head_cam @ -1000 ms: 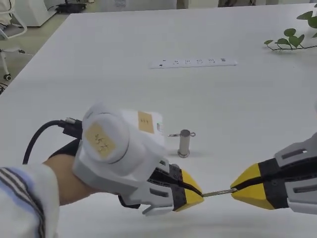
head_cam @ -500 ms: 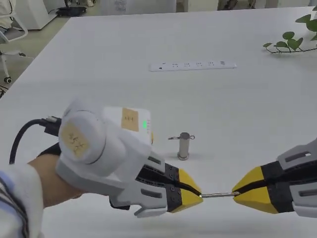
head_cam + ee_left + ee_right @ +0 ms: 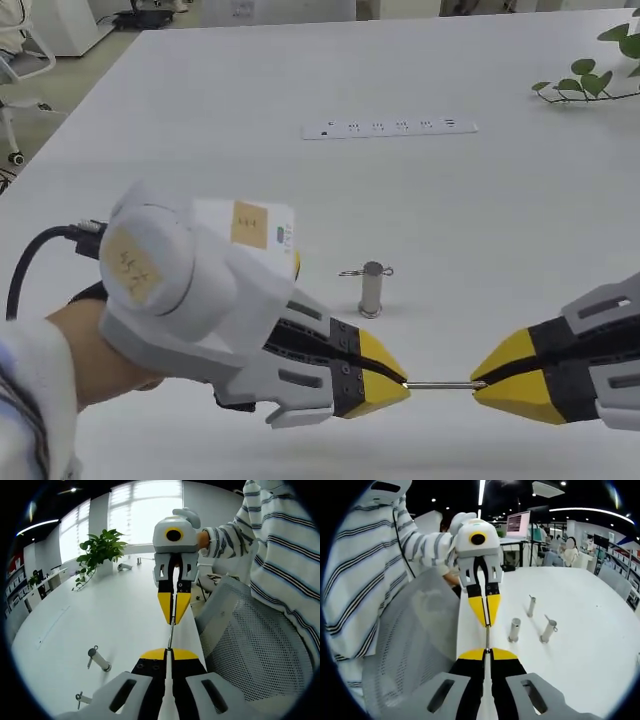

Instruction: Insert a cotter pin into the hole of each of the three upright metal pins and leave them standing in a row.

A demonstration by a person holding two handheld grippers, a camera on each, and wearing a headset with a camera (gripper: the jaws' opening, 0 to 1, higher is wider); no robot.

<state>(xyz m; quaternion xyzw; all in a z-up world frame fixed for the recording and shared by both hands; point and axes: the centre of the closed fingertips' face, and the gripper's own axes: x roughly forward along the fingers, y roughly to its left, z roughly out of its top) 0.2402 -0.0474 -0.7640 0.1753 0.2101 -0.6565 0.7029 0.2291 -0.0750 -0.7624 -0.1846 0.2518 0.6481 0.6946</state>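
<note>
A thin cotter pin (image 3: 440,384) spans level between my two grippers above the table's near edge. My left gripper (image 3: 402,384) is shut on its left end and my right gripper (image 3: 478,385) is shut on its right end. In the left gripper view the cotter pin (image 3: 170,636) runs from my own shut jaws up to the right gripper (image 3: 171,622). Behind the grippers one upright metal pin (image 3: 372,290) stands with a cotter pin through its top. The right gripper view has three upright pins (image 3: 514,629) (image 3: 531,606) (image 3: 549,629) on the table.
A white power strip (image 3: 390,127) lies at mid-table and a leafy plant (image 3: 590,75) sits at the far right. A white mesh chair (image 3: 250,645) and a person's striped sleeve (image 3: 285,555) are just off the table's near edge.
The gap between the two gripper tips has widened a little. The cotter pin, slightly tilted before, now lies level. The left gripper's body has drifted left.
</note>
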